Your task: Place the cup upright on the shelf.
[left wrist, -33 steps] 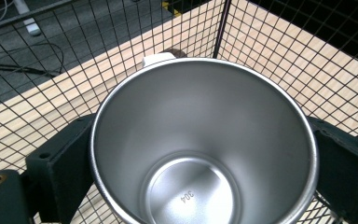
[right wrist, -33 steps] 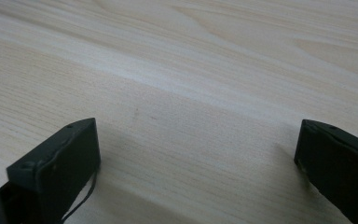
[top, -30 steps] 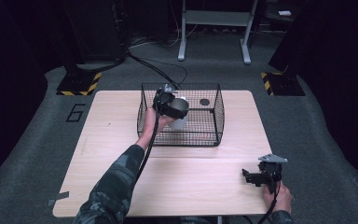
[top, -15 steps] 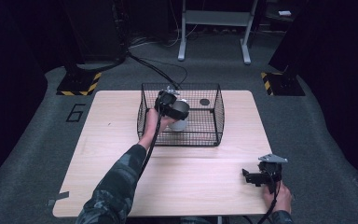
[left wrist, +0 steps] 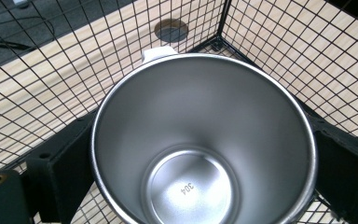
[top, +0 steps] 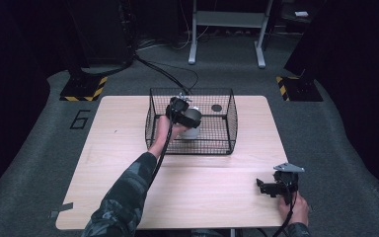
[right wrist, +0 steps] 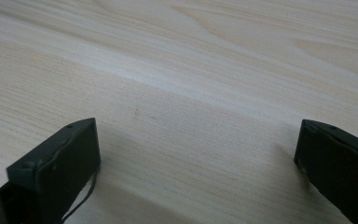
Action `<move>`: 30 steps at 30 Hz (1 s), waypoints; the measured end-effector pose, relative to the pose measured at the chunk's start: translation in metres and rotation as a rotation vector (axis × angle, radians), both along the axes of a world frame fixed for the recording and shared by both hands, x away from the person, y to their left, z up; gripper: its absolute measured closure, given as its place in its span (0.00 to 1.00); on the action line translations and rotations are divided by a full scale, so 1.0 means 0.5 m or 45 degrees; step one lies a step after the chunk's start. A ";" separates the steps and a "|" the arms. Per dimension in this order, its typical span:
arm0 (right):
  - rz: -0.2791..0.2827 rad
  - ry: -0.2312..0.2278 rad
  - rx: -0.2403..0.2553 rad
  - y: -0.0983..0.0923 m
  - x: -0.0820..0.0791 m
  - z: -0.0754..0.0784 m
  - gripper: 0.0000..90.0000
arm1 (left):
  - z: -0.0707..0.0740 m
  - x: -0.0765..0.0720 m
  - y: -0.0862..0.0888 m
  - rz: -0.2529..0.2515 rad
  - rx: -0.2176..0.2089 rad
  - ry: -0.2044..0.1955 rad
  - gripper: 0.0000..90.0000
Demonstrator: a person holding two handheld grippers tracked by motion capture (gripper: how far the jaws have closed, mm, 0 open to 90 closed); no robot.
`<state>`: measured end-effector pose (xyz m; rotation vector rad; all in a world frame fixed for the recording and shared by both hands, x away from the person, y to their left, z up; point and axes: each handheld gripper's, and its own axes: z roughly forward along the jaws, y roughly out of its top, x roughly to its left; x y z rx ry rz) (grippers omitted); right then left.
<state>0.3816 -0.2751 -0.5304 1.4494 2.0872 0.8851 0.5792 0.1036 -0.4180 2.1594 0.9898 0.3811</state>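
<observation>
A steel cup [left wrist: 205,154] with a shiny inside, "304" stamped on its bottom and a white tab at its far rim sits between my left gripper's black fingers [left wrist: 60,177]. In the high view my left gripper [top: 180,111] is shut on the cup [top: 193,120] inside the black wire basket [top: 227,143] at the table's back middle. My right gripper [top: 265,186] rests low at the table's front right. It stands open [right wrist: 196,154] over bare wood with nothing between its fingers.
A dark round disc [top: 216,107] lies on the basket's floor near its far right corner [left wrist: 171,29]. The light wooden table [top: 118,148] has free room left of and in front of the basket. Black stands and cables sit on the floor behind.
My left gripper and the cup have shifted only slightly inside the basket. The right gripper has stayed put.
</observation>
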 end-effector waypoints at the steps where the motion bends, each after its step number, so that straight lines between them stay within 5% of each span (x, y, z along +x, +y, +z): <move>1: 0.000 0.000 0.000 0.000 0.000 0.000 0.00 | 0.000 0.000 -0.001 0.001 0.003 0.000 0.07; 30: 0.001 0.000 0.000 0.000 0.000 0.000 0.00 | -0.016 0.006 -0.010 0.017 0.017 0.094 0.07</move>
